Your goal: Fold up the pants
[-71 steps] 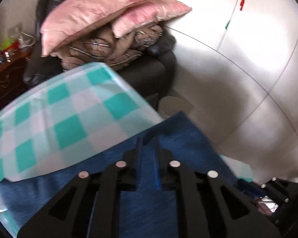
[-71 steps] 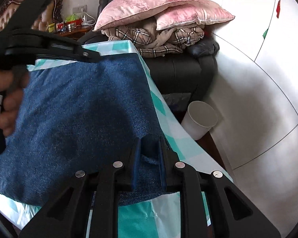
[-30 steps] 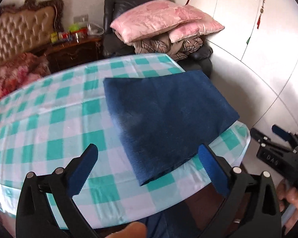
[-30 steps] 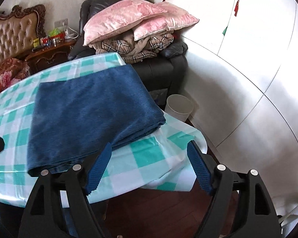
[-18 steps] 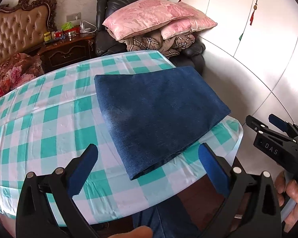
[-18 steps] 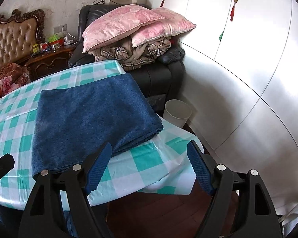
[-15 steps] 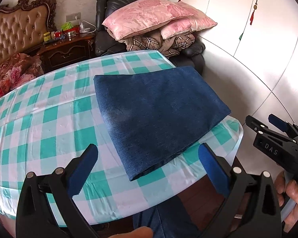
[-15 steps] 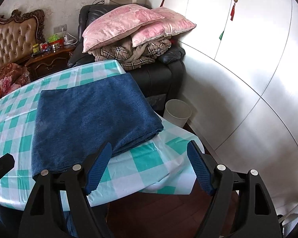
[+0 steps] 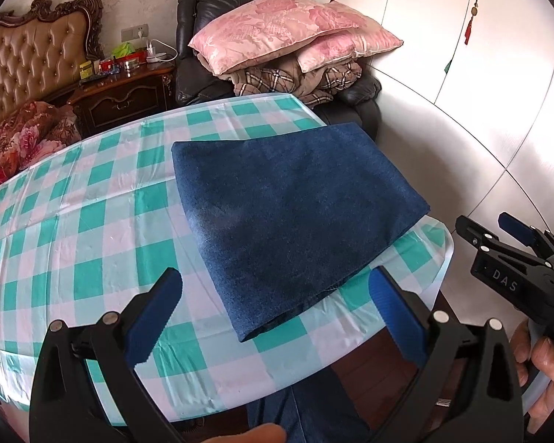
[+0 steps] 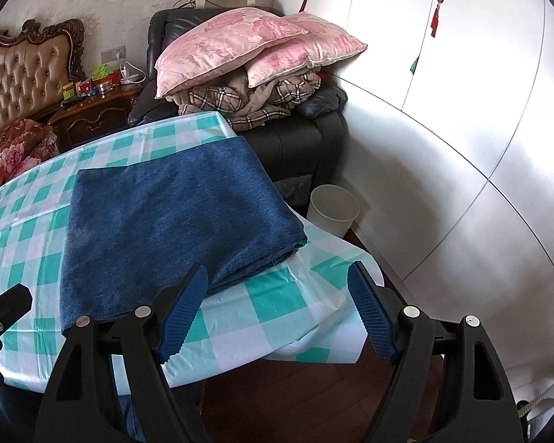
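The blue denim pants (image 9: pixel 295 217) lie folded into a flat rectangle on the table with the teal-and-white checked cloth (image 9: pixel 74 229), near its right end. They also show in the right wrist view (image 10: pixel 173 225). My left gripper (image 9: pixel 277 310) is open and empty, held back from the table's near edge. My right gripper (image 10: pixel 277 306) is open and empty too, off the table's right corner. The right gripper also shows in the left wrist view (image 9: pixel 513 254), held in a hand at the far right.
A black armchair (image 10: pixel 295 136) piled with pink pillows (image 10: pixel 240 44) and plaid blankets stands behind the table. A white bin (image 10: pixel 334 208) sits on the floor beside it. White wardrobe doors (image 10: pixel 461 110) run along the right. A wooden nightstand (image 9: pixel 122 92) and a bed are at the back left.
Both grippers let go of the pants, opened and drew back from the table. The folded pants now lie still; in the last half second almost nothing has moved.
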Demonstrator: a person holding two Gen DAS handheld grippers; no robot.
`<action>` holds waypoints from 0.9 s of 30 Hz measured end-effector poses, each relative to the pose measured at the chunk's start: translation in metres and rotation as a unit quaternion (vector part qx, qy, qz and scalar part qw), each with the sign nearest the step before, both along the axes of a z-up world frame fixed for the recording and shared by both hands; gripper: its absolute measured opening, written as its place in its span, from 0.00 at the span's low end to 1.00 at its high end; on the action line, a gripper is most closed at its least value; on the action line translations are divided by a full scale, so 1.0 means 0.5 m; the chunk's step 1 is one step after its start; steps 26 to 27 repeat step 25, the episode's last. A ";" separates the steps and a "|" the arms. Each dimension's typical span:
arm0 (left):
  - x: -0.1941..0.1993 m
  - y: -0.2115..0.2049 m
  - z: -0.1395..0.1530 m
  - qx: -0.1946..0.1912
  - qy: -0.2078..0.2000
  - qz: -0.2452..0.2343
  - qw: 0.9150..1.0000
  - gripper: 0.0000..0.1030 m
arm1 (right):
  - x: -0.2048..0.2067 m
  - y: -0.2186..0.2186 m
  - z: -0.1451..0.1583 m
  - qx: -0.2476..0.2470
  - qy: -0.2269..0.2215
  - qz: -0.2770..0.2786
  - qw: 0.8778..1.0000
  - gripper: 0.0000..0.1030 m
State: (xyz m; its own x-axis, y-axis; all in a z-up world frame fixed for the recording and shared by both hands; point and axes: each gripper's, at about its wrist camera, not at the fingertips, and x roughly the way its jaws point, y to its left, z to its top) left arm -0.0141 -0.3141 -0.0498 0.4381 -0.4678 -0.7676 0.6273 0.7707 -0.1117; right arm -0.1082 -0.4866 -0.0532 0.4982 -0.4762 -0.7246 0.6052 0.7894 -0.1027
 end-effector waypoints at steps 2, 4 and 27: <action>0.001 -0.001 0.000 0.000 0.001 0.000 1.000 0.98 | 0.001 -0.001 -0.002 0.001 0.001 0.001 1.000 0.73; 0.001 -0.001 0.001 0.000 0.000 0.000 1.000 0.98 | 0.002 -0.001 -0.004 0.002 0.001 0.002 1.000 0.73; 0.065 0.138 0.008 -0.076 -0.019 0.034 0.996 0.98 | 0.012 -0.023 -0.024 0.027 -0.033 -0.004 0.999 0.85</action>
